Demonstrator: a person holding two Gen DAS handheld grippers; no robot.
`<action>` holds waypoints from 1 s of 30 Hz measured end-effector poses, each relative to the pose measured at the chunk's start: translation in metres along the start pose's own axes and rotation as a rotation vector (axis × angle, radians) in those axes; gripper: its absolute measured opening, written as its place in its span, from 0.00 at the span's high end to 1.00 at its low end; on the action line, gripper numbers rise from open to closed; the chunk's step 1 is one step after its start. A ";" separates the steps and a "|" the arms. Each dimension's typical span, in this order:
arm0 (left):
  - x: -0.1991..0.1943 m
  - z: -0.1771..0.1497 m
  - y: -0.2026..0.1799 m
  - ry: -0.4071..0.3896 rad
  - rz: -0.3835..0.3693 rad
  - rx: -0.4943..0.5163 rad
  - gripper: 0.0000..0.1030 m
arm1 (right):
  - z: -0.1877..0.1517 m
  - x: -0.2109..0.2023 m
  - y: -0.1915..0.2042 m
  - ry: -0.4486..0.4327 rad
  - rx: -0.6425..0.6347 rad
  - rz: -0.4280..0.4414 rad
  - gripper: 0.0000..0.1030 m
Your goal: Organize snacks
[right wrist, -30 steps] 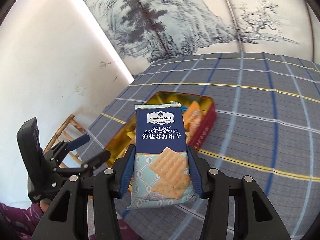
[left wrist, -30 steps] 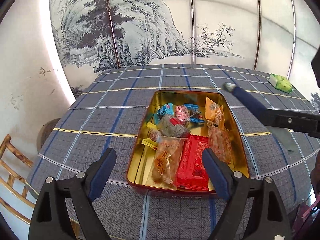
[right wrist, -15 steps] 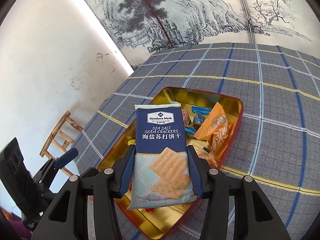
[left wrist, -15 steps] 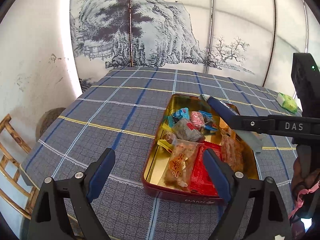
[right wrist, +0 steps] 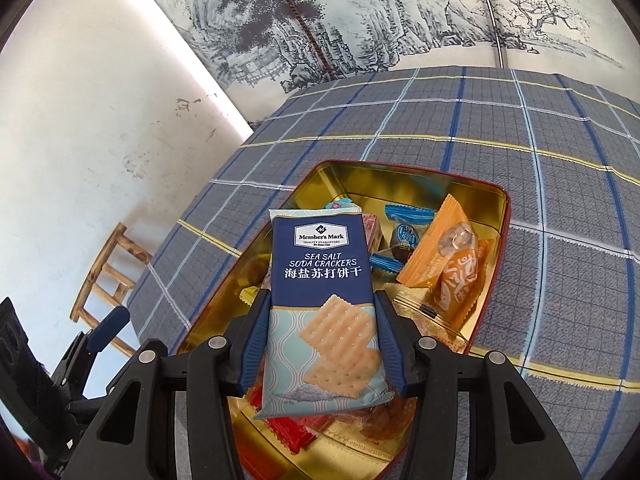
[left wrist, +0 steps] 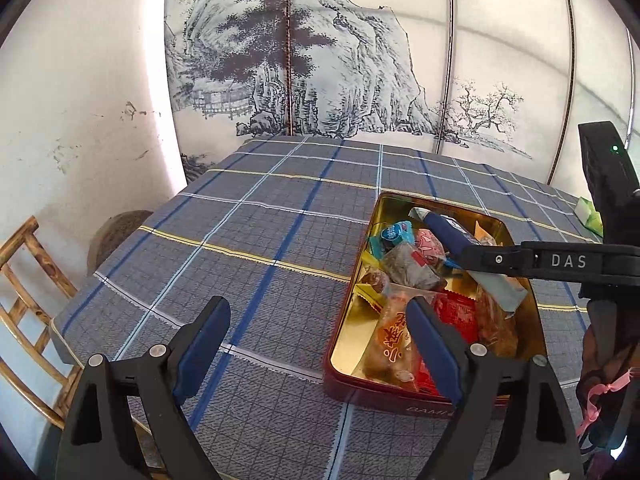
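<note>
A red tin with a gold inside (left wrist: 420,394) (right wrist: 505,216) stands on the checked tablecloth and holds several wrapped snacks. My right gripper (right wrist: 320,340) is shut on a blue pack of sea salt soda crackers (right wrist: 322,300) and holds it over the tin; in the left wrist view the right gripper (left wrist: 448,236) reaches in from the right with the pack (left wrist: 496,284) above the snacks. My left gripper (left wrist: 316,344) is open and empty, low over the cloth at the tin's near left corner.
An orange snack pack (right wrist: 452,264) and a blue candy (right wrist: 404,236) lie at the tin's far end. A green pack (left wrist: 588,216) lies on the cloth at the far right. A wooden chair (left wrist: 24,304) stands by the table's left edge. A painted screen stands behind.
My right gripper has carried the cracker pack from beside the tin to over its snacks. My left gripper has drifted left, so the tin now sits to its right.
</note>
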State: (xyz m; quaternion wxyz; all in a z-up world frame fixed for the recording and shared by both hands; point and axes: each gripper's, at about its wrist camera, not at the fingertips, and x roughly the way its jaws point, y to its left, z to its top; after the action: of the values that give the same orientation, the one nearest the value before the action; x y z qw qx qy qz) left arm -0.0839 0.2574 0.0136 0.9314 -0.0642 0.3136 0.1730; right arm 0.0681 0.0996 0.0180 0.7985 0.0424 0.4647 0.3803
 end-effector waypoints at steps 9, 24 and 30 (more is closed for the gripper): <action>-0.002 -0.002 -0.005 -0.012 0.009 0.035 0.15 | 0.000 0.006 0.005 -0.006 -0.018 -0.020 0.50; -0.014 -0.001 -0.011 -0.033 0.028 0.058 0.15 | -0.027 -0.045 0.038 -0.181 -0.174 -0.075 0.44; -0.031 0.003 -0.019 -0.089 0.042 0.077 0.11 | -0.064 -0.093 0.060 -0.402 -0.324 -0.229 0.28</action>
State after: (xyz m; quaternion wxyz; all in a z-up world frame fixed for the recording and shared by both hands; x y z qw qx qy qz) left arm -0.0990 0.2315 0.0349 0.9424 -0.0140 0.2796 0.1831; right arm -0.0413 0.0639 0.0734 0.9089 -0.0640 0.2321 0.3406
